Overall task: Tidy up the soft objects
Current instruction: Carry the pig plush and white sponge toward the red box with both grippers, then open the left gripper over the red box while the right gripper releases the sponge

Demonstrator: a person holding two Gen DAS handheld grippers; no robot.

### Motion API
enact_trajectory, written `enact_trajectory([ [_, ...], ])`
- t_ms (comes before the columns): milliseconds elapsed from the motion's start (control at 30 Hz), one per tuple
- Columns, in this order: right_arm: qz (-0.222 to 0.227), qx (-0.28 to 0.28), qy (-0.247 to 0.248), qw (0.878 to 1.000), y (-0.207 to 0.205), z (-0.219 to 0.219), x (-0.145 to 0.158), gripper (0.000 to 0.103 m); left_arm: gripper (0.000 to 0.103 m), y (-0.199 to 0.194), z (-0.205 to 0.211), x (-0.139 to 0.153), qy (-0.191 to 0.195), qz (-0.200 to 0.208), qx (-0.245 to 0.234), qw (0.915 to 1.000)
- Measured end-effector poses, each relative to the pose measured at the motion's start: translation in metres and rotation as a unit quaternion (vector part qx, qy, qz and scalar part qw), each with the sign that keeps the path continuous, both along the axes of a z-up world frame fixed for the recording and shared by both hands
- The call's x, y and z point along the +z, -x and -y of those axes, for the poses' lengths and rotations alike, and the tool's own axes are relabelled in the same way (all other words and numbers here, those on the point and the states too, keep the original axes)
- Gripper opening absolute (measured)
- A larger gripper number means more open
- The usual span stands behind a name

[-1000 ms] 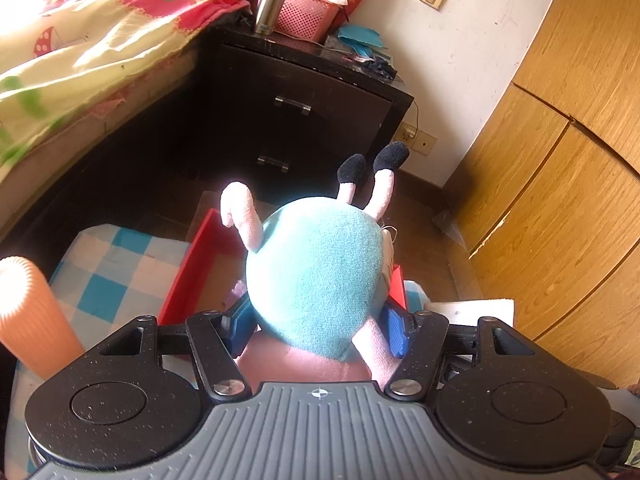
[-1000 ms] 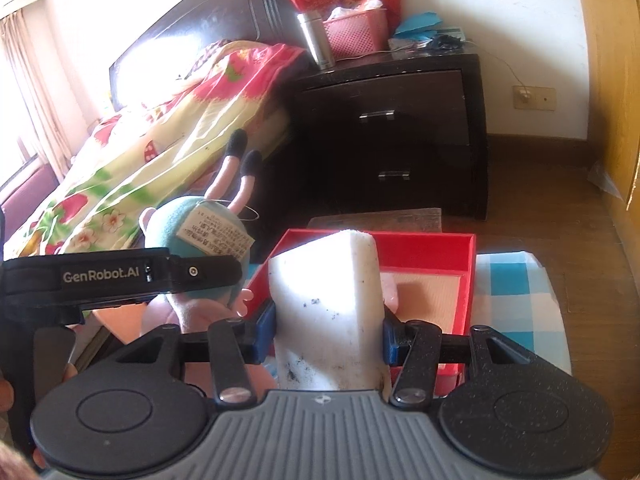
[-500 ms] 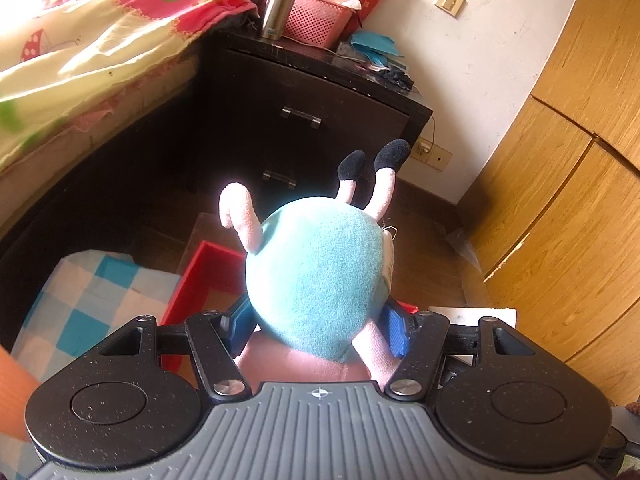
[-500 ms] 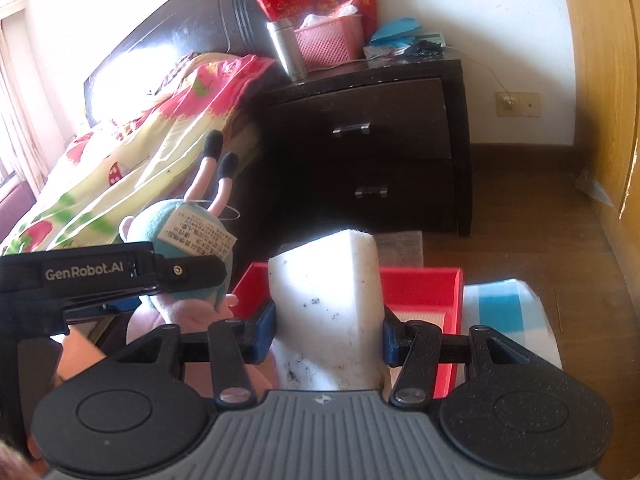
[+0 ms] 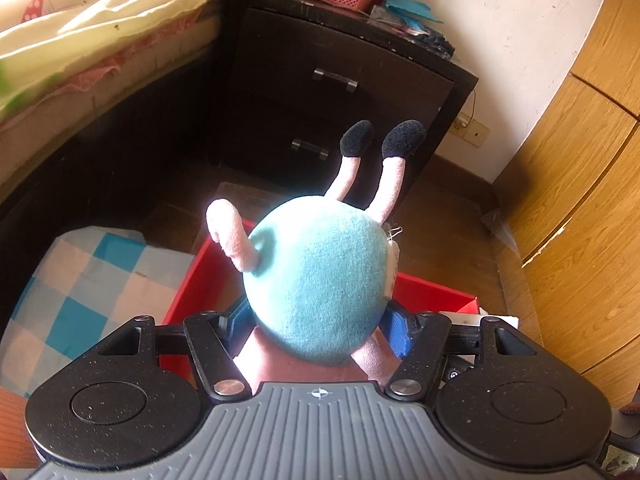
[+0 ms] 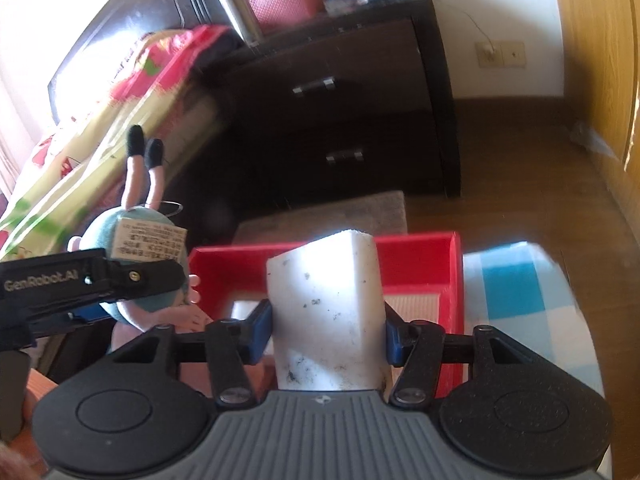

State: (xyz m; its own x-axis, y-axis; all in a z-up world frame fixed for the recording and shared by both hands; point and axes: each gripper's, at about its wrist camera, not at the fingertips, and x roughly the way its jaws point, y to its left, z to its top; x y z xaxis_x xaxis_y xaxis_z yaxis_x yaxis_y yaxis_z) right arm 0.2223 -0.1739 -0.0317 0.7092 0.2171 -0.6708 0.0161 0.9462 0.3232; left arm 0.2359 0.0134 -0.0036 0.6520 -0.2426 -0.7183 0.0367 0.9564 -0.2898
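Two items in hand: both grippers are carrying a soft object at this moment, and neither object is lying in the tray yet.
Left gripper: the left gripper (image 5: 318, 326) is clenching a plush toy with a round teal body, pink limbs and black feet (image 5: 320, 280), holding it feet-up, above the near-left part of the tray as far as the left wrist view shows.
Right gripper: the right gripper (image 6: 328, 330) is squeezing a white foam block speckled with dark flecks (image 6: 328, 312) between its blue pads (image 6: 260, 330), the block standing upright over the tray's near edge.
Destination: a shallow red rectangular plastic tray (image 6: 454, 280) is sitting on a blue-and-white checked cloth (image 6: 516, 292); what little of its floor is showing looks pale and bare, though the two objects are hiding much of it.
Progress: judging by this, the picking-up is finished and the placing is what is left; both items are still being held aloft.
Remaining: lowering each object into the tray and letting go; whether more soft things are waiting elsewhere cannot be told.
Surroundings: a dark wooden nightstand with two drawers (image 5: 340, 92) and a bed with a floral cover (image 5: 80, 20) are standing beyond the tray.
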Motion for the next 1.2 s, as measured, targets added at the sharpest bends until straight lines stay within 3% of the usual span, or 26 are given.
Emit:
enact_trajectory([
  [200,0.006,-0.008,0.013,1.000,0.002,0.002,-0.001,0.050,0.069,0.000,-0.001,0.002,0.003,0.002,0.007,1.0000],
  [367,0.003,-0.014,-0.003,1.000,0.002,0.008,0.000,0.050,0.079,0.002,0.002,0.008,-0.002,0.023,0.011,0.9997],
  [733,0.009,-0.010,-0.012,1.000,0.009,0.011,0.013,0.050,0.079,0.012,0.009,0.021,-0.011,0.023,-0.006,0.9997],
  [1200,0.025,0.003,0.010,1.000,0.048,0.001,0.055,0.051,0.080,0.061,0.009,0.040,-0.061,0.028,-0.006,0.9977],
])
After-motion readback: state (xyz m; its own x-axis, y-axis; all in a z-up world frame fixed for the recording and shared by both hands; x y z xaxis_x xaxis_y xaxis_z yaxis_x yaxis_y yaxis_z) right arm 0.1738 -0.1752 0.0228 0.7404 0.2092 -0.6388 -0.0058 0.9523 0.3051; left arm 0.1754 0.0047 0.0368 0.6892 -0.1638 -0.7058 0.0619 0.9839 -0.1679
